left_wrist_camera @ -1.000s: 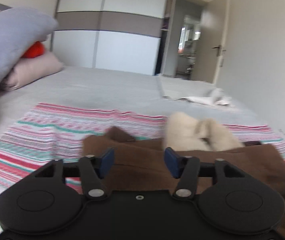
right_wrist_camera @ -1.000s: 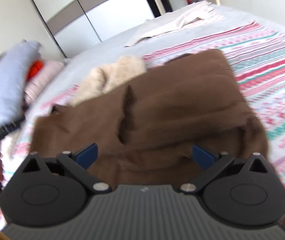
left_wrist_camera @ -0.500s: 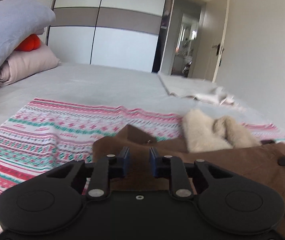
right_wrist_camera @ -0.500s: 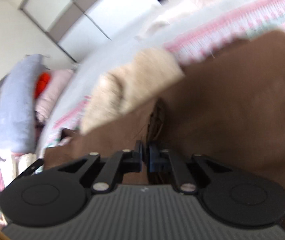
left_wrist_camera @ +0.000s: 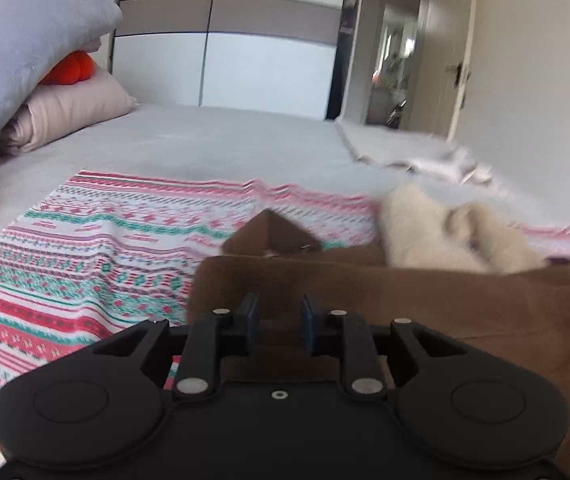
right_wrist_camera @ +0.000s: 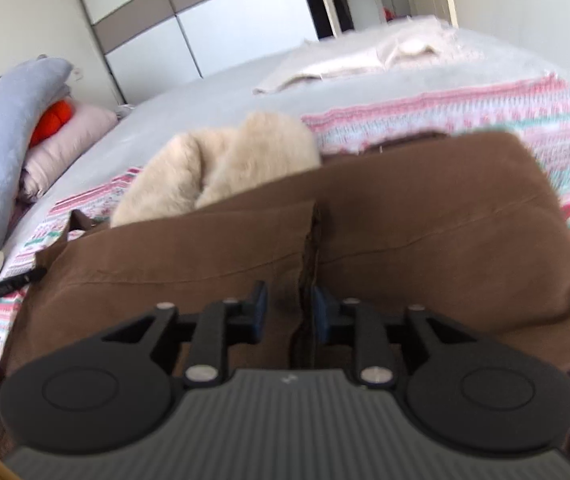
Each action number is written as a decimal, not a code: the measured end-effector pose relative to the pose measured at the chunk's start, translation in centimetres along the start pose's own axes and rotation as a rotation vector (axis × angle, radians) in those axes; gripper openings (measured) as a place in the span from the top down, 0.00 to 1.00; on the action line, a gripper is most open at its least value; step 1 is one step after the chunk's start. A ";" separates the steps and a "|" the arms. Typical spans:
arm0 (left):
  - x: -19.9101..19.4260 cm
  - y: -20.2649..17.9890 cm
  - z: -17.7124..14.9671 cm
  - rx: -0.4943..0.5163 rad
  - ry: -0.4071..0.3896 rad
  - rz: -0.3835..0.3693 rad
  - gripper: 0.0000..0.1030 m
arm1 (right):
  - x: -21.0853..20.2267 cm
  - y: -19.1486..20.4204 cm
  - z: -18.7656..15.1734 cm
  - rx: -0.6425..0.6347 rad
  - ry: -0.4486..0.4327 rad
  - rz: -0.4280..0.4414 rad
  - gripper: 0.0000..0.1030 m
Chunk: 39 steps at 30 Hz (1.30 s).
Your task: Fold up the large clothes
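A large brown coat (right_wrist_camera: 425, 216) with a cream fur hood (right_wrist_camera: 221, 164) lies folded on a striped blanket (right_wrist_camera: 525, 116) on the bed. It also shows in the left wrist view (left_wrist_camera: 445, 300), with the hood (left_wrist_camera: 445, 236) behind it. My left gripper (left_wrist_camera: 279, 322) is shut on the coat's near left edge. My right gripper (right_wrist_camera: 289, 312) is shut on the coat's near edge at the centre opening.
Grey, pink and orange pillows (left_wrist_camera: 25, 60) are stacked at the left. A pale cloth (left_wrist_camera: 417, 152) lies crumpled at the bed's far right. A wardrobe (left_wrist_camera: 225, 40) and an open door (left_wrist_camera: 461, 60) stand beyond the bed.
Both grippers closed from open onto the coat's near edge. The right wrist view has swung back and the coat's near part now lies folded over towards the hood.
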<state>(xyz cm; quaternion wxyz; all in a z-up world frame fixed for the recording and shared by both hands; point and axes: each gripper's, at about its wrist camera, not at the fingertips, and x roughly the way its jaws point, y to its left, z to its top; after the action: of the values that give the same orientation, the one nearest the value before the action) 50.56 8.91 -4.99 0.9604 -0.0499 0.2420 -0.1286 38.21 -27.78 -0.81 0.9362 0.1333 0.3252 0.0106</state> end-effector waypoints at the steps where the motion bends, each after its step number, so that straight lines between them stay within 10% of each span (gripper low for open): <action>1: -0.9 -0.3 -0.3 0.003 -0.008 -0.018 0.76 | -0.7 0.3 -0.2 -0.025 -0.007 0.005 0.75; 11: -1.7 -2.0 -3.7 0.028 0.131 0.065 0.75 | -0.2 -0.2 -2.8 -0.059 0.089 0.057 0.73; 15: -6.7 -3.5 -2.8 0.040 0.060 0.050 0.31 | -4.1 -1.2 -2.7 -0.016 0.070 0.054 0.50; 22: -14.2 -4.1 -4.0 0.045 0.076 0.062 0.25 | -12.2 -3.6 -4.3 -0.036 0.021 0.017 0.28; 26: -18.4 -4.0 -5.5 0.030 0.081 0.053 0.05 | -16.2 -4.6 -5.9 -0.041 -0.008 0.028 0.13; 39: -27.7 -0.9 -11.3 0.028 0.247 -0.128 0.00 | -25.5 -8.0 -12.6 -0.047 0.079 0.083 0.00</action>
<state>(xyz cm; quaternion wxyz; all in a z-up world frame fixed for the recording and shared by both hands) 21.36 15.15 -2.26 0.9138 -0.0354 0.3528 -0.1980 9.83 -35.19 3.10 0.9242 0.1241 0.3557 0.0625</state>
